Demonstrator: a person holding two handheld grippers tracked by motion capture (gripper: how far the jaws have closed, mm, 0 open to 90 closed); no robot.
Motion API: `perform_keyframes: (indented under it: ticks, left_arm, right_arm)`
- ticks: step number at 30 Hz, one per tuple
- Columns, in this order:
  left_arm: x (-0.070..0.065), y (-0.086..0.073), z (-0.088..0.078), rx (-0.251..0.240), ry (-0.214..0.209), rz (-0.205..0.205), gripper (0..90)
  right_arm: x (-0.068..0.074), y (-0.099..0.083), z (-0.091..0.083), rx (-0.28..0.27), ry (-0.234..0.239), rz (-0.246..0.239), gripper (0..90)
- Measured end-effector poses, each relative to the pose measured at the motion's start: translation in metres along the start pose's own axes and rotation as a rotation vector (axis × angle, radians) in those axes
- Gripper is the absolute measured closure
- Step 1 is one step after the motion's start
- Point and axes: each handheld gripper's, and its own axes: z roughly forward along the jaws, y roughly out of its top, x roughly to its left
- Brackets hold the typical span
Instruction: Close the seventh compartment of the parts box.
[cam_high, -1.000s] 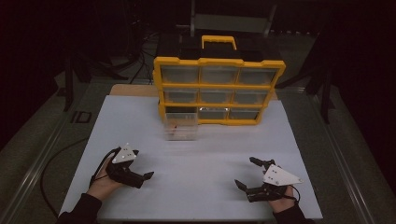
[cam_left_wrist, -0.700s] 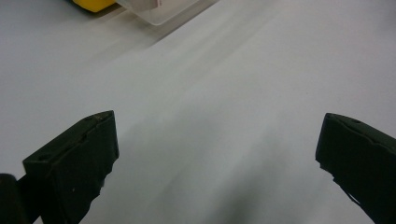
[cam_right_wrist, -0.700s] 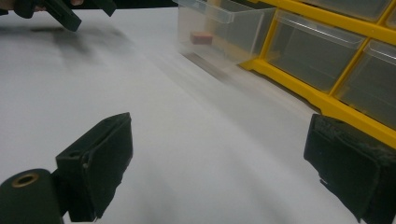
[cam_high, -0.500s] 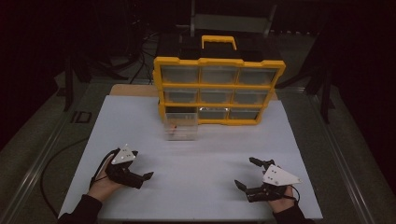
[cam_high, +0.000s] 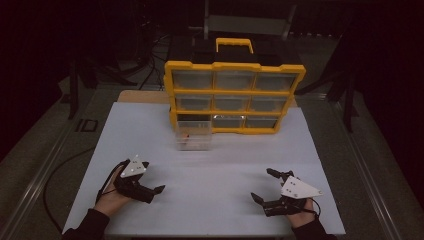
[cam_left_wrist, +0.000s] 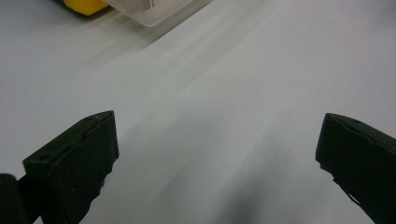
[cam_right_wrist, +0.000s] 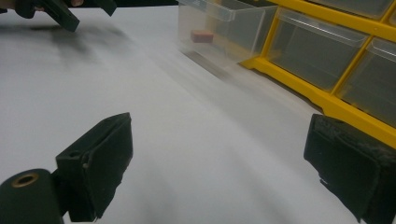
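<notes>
Drawer (cam_high: 194, 136) of clear plastic stood pulled out from the yellow organizer's (cam_high: 234, 94) bottom-left slot, a small red piece (cam_right_wrist: 201, 35) inside. Both the left gripper (cam_high: 152, 186) and right gripper (cam_high: 264, 186) rested wide open, empty, well apart from it. A hasty push could have jammed or tipped the drawer.

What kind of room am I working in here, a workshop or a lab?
Probably a lab or test bench, kept dark. A white board covers the table, a yellow parts organizer with clear drawers stands on it, one drawer pulled out, and cables lie on the floor behind.
</notes>
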Motion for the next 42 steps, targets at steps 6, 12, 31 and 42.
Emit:
perform_keyframes:
  ticks: [6,12,31,42]
  left_arm:
    - [-0.004,0.005,-0.003,-0.017,0.0,0.013,0.0]
    - [-0.009,0.01,-0.003,0.009,-0.005,0.028,0.0]
    - [-0.009,0.04,-0.014,-0.035,0.001,0.021,0.0]
    - [-0.006,0.058,-0.018,-0.054,-0.012,0.042,0.0]
  right_arm:
    - [0.0,0.0,0.0,-0.002,-0.002,0.001,8.3]
    - [0.0,0.0,-0.001,-0.005,-0.007,0.0,8.3]
    - [0.0,0.001,-0.002,-0.008,-0.014,0.008,8.3]
    - [0.0,0.001,-0.002,-0.008,-0.014,0.003,8.3]
